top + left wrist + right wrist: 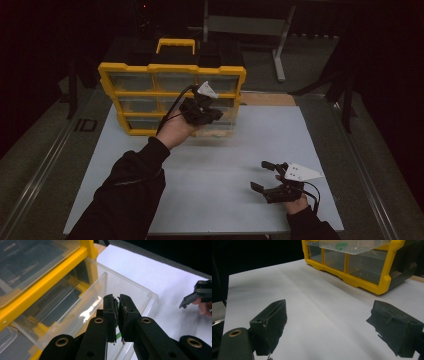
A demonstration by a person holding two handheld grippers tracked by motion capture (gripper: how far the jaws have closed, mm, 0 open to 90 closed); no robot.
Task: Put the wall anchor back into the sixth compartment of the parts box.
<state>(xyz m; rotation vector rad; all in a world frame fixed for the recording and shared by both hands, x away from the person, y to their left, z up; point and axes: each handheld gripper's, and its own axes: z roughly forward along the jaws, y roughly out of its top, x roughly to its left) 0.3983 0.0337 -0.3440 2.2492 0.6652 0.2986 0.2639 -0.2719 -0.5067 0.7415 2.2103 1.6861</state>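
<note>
- Two tongs were in hand: the left gripper (117, 315) had its jaws nearly together, pinching a thin green object (116, 307) between the pads; the right gripper (267, 176) stood wide with nothing between its jaws.
- Seen from the left gripper view, the green sliver ran lengthwise along the pads, one end poking out low between the jaws; its full shape was too hidden to tell.
- That same view showed the closed jaws hanging over a pulled-out clear drawer (120, 287) of the yellow organizer (37, 293), with the right gripper at the far edge.
- From the high view, the left gripper sat against the organizer's lower right front, blocking the green object, while the right gripper rested well apart from the organizer near the white board's (215, 165) front edge.
- From the right gripper view, the drawer stuck out from the organizer's front, and through its clear floor a small green piece (342, 245) lay inside, long axis running across the drawer.
- Organizer: a yellow plastic frame in a grid of clear, glossy compartments, with a black back and a yellow handle (176, 44) on top.
- Drawer: transparent, thin-walled, rectangular.
- Board: matte white and flat.
</note>
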